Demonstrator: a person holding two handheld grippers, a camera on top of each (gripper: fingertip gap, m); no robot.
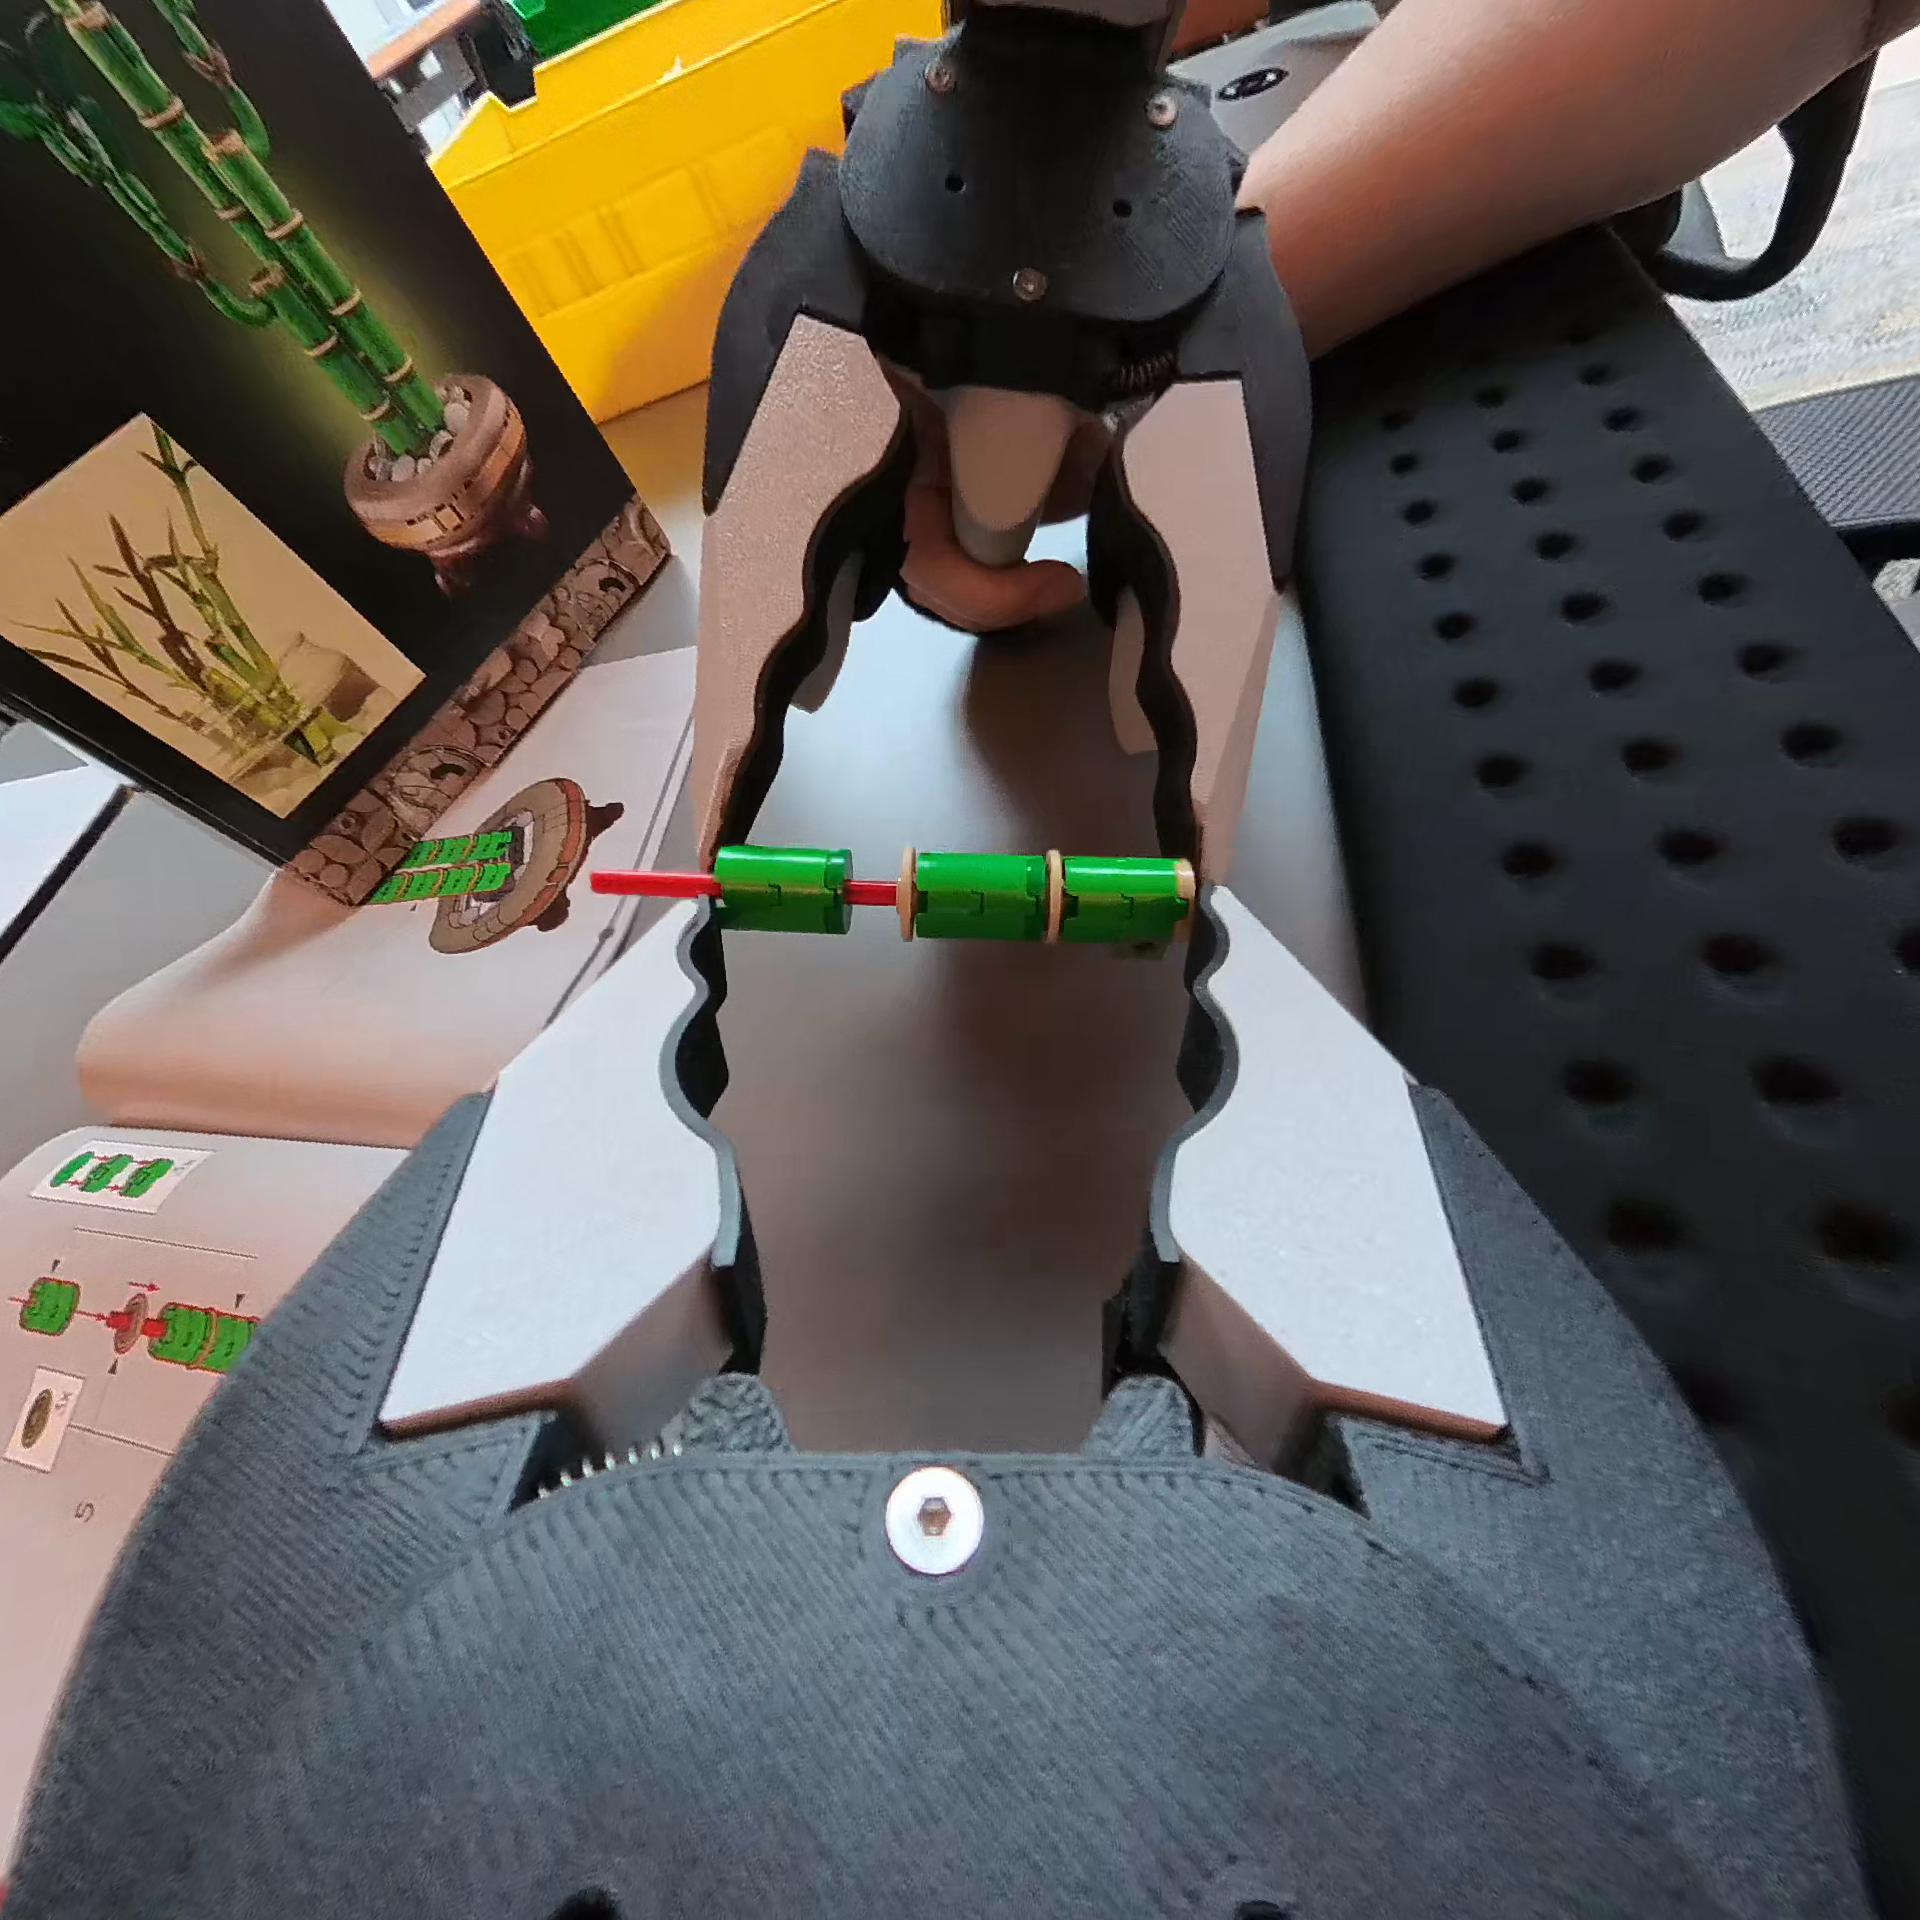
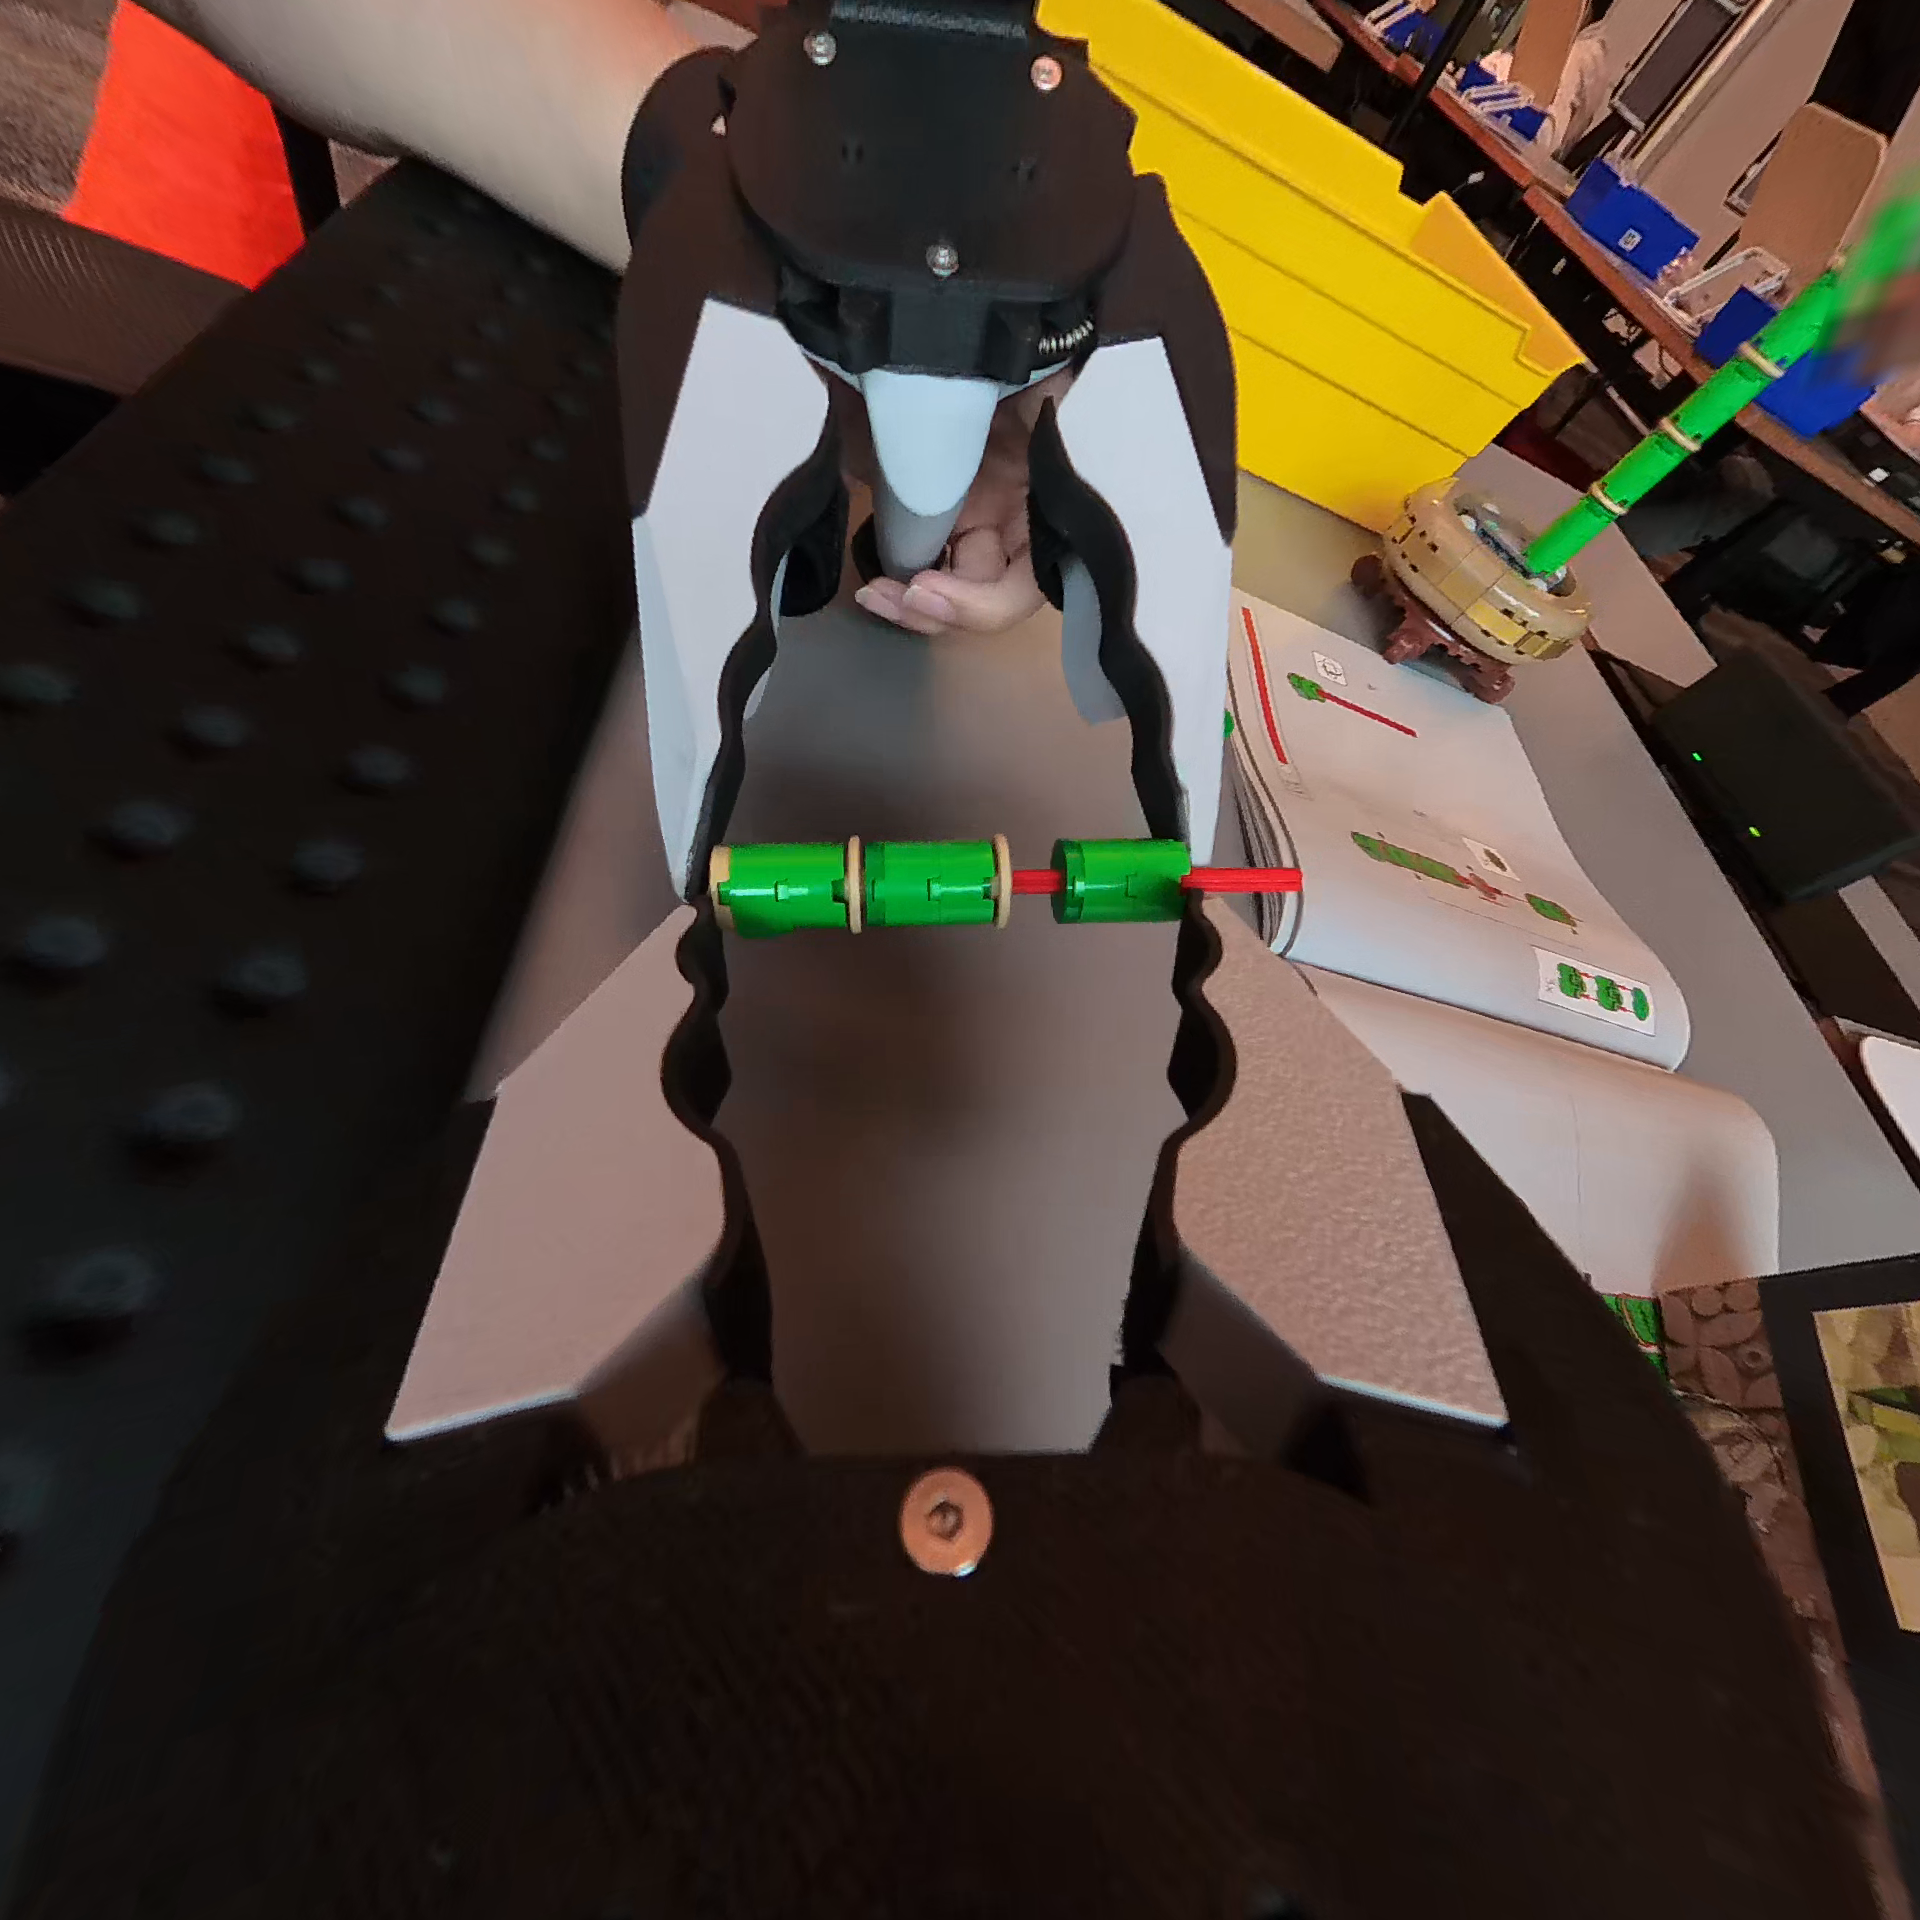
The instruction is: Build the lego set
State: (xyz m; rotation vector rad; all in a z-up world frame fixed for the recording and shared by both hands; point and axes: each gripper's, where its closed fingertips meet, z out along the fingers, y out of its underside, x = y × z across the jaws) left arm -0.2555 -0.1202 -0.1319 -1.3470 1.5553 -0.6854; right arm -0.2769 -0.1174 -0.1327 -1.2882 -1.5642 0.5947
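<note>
My left wrist camera looks out along my left gripper (image 1: 951,914), close over the grey table (image 1: 935,1195). My right wrist camera faces it head-on from my right gripper (image 2: 940,914). Both share the green stalk on its red axle (image 1: 951,894) (image 2: 951,883), the instruction booklet (image 2: 1455,862) and yellow bin (image 1: 644,208).

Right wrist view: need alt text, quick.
Two hand-held grippers meet tip to tip over a grey table, the right hand-held gripper near and the left hand-held gripper opposite, holding a red axle threaded with three green bamboo segments between them. Right of them lie an open instruction booklet, a round tan pot base with a green stalk, and yellow bins.
</note>
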